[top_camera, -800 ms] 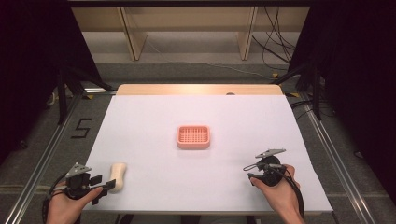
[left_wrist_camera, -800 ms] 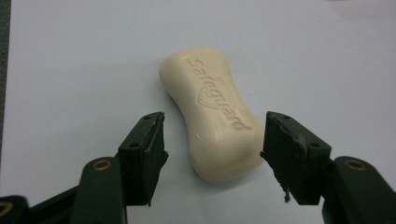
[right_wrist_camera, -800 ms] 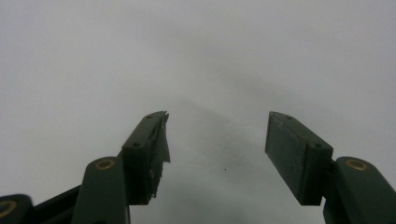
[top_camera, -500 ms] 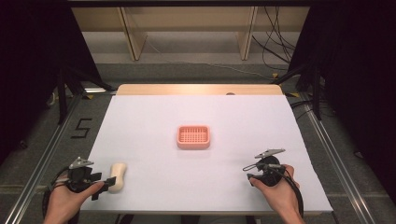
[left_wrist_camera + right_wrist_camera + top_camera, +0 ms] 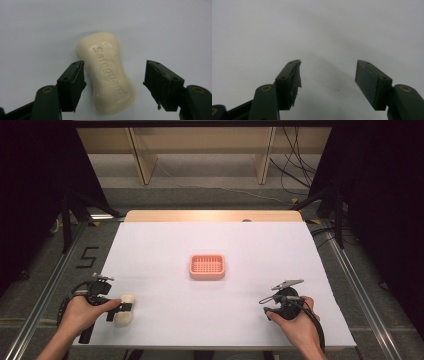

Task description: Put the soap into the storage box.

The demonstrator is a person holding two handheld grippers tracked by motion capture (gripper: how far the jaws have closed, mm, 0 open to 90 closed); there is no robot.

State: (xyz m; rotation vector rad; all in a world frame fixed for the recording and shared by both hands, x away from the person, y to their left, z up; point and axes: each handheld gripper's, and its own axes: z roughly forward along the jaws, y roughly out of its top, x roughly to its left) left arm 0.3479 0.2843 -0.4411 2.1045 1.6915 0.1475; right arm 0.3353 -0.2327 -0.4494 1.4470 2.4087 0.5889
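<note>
A cream soap bar [image 5: 107, 75] embossed "Safeguard" lies flat on the white table near its front left corner [image 5: 125, 311]. My left gripper [image 5: 115, 66] is open, one jaw on each side of the bar with a gap to each jaw. In the high view the left gripper [image 5: 118, 308] comes at the soap from the left, held by a hand. A pink slotted soap dish [image 5: 207, 266] sits at the table's middle. My right gripper [image 5: 265, 303] rests at the front right, and its jaws [image 5: 328, 65] stand open over bare table.
The white sheet [image 5: 270, 250] covers the table, with a wooden strip [image 5: 212, 215] along the far edge. Metal rails [image 5: 47, 285] run along both sides. Shelving legs and cables [image 5: 292, 167] lie on the floor beyond.
The left hand has shifted a little and turned its jaws in around the soap. The soap, the dish and the right gripper have stayed about where they were.
</note>
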